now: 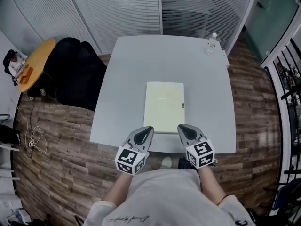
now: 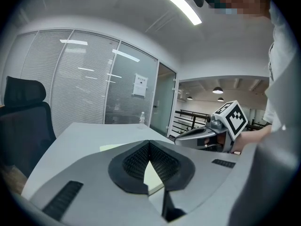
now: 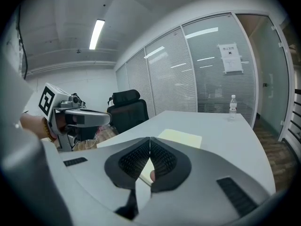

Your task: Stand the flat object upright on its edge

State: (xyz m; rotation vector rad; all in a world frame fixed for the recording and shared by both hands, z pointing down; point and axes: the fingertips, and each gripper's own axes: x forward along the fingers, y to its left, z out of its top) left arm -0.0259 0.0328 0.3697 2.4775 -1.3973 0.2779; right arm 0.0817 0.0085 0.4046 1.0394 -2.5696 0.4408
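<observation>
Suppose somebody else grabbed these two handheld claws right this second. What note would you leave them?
Left gripper: shut, empty, tip by the near edge of the pale yellow pad.
Right gripper: shut, empty, by the same edge, further right.
Pad: lying flat on the grey table; a water bottle stands at the far corner.
Done: nothing yet.
Left: tip the pad up onto its edge.

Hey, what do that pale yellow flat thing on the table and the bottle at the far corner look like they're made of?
The pale yellow flat object is probably a paper pad or thin book with a matte card cover: it shows an even colour, no glare and a thin edge. The bottle is likely clear plastic, with a see-through body and a white cap.
</observation>
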